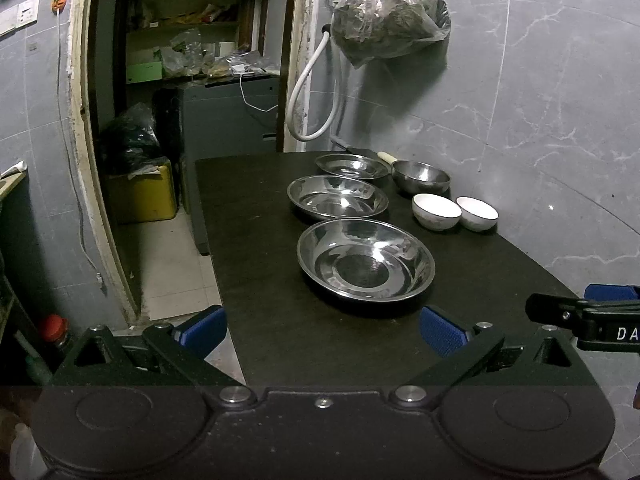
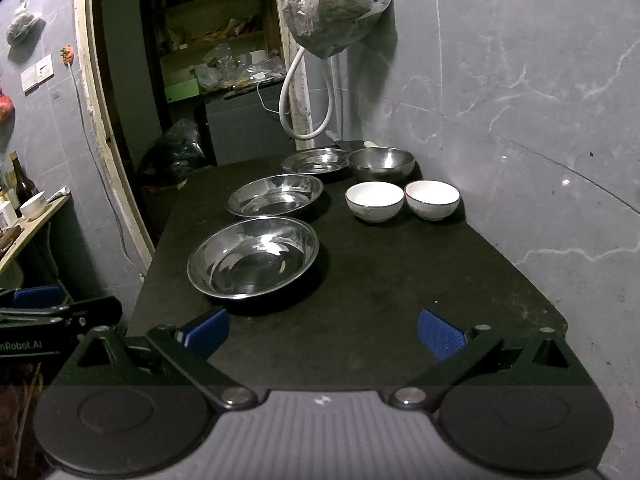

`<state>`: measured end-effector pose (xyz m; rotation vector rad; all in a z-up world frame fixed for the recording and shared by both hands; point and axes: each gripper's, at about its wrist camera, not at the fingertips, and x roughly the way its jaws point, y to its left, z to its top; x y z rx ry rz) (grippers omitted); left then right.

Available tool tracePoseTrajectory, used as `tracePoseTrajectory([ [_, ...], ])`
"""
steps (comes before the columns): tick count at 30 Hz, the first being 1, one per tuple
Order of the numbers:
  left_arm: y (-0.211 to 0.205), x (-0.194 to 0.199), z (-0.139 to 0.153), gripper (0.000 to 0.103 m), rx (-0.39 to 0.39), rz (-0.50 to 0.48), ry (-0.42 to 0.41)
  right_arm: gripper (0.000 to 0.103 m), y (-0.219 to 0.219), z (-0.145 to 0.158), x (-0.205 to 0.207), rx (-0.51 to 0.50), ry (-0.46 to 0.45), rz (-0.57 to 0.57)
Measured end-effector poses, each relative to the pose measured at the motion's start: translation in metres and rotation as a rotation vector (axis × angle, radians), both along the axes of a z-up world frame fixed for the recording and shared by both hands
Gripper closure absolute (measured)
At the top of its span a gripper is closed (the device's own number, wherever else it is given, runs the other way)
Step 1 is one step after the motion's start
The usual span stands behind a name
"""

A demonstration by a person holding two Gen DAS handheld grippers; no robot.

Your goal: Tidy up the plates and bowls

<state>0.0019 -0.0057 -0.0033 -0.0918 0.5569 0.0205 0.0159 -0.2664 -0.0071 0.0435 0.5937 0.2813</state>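
Note:
Three steel plates lie in a row on the black table (image 1: 260,280): near plate (image 1: 365,265) (image 2: 253,257), middle plate (image 1: 337,197) (image 2: 275,195), far plate (image 1: 352,166) (image 2: 316,161). A steel bowl (image 1: 421,176) (image 2: 381,164) stands at the back right. Two white bowls (image 1: 437,211) (image 1: 477,213) stand side by side in front of it; they also show in the right wrist view (image 2: 374,201) (image 2: 432,199). My left gripper (image 1: 322,330) is open and empty above the table's near edge. My right gripper (image 2: 324,332) is open and empty, to its right.
The grey marbled wall (image 1: 540,100) runs along the table's right side. A filled plastic bag (image 1: 390,14) and a white hose (image 1: 308,92) hang over the far end. A doorway with shelves and a yellow box (image 1: 142,194) lies to the left. A knife handle (image 1: 386,157) lies behind the far plate.

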Motion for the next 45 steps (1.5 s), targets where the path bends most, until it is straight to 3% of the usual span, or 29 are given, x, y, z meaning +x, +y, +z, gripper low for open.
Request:
tracePoseTrajectory([
  [45, -0.0009, -0.0019, -0.0033, 0.001, 0.004, 0.0, 0.006, 0.0, -0.0023, -0.0005, -0.0044, -0.003, -0.004, -0.005],
])
